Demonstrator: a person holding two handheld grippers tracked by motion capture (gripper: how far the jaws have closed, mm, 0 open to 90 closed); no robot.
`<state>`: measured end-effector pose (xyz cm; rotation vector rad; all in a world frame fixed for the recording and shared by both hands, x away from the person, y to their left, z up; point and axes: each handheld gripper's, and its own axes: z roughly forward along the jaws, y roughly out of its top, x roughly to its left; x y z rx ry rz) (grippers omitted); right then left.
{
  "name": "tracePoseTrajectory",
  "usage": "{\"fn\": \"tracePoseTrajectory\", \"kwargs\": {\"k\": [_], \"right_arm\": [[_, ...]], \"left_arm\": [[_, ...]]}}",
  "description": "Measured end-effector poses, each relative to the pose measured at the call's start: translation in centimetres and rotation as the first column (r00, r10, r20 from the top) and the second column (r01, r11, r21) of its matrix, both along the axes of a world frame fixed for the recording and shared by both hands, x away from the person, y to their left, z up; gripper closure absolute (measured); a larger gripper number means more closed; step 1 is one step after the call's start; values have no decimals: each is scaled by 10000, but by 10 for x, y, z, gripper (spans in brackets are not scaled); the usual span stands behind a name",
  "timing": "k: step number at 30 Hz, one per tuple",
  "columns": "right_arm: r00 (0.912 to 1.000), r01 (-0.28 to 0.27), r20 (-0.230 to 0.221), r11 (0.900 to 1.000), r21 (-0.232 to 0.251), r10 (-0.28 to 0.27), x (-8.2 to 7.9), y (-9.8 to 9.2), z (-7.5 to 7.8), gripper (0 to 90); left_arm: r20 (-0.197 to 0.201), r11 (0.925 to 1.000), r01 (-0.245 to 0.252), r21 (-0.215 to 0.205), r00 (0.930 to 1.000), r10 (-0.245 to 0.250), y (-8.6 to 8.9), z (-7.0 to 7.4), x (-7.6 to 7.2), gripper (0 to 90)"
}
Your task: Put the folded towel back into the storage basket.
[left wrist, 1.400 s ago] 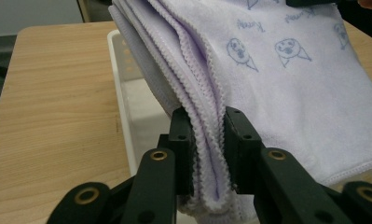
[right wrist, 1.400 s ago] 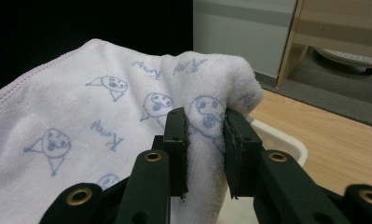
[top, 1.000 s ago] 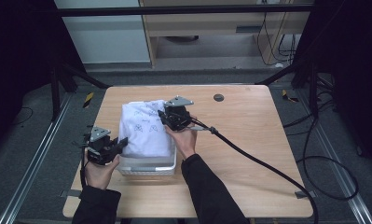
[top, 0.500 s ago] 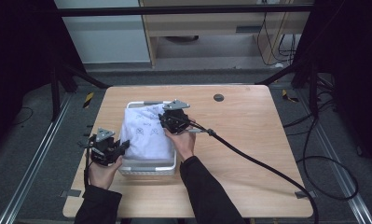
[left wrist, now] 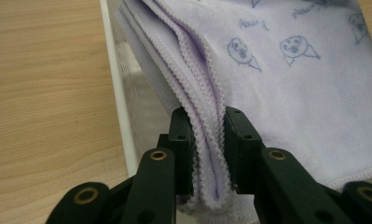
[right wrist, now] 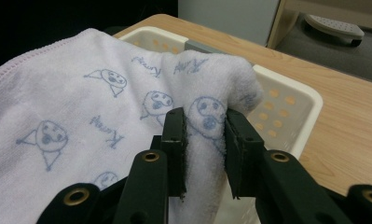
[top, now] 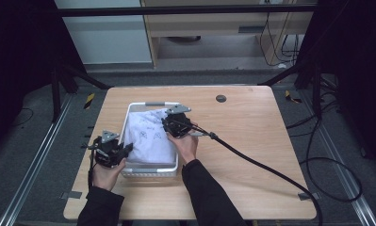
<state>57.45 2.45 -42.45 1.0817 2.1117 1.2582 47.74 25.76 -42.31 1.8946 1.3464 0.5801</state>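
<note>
You get soft, even light from above on the pale wooden table [top: 251, 141] in the high view, while the room around it sinks into dark. Shadows there are faint. That picture looks a bit grainy and small things are fuzzy. In your left gripper view, the pale purple printed towel [left wrist: 286, 70] looks bright and sharp, but the black jaws at the bottom blur. Your right gripper view is dimmer, with a dark top left corner.

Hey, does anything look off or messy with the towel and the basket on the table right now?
Nothing spilled or damaged. The towel isn't lying flat in the white basket: the left gripper pinches its folded edge at the basket's side wall, and the right gripper pinches a bunched corner above the rim, so it sits humped.
</note>
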Motion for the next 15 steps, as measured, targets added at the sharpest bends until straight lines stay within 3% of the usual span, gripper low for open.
{"fn": "tracePoseTrajectory", "kwargs": {"k": [8, 12, 15], "right_arm": [[9996, -52, -282, 9996, -271, 44, 3, 1, -8, 696], [9980, -250, -588, 9977, -634, 213, 7, 1, -12, 644], [9992, -173, -384, 9958, -902, 139, 5, 0, -13, 602]], "left_arm": [[-237, 9997, -28, 256, 9997, 34, -2, -5, 4, 718], [-422, 9984, -259, 506, 9987, 280, -2, -7, 6, 645], [-343, 9982, -324, 511, 9988, 342, -1, -7, 6, 619]]}}
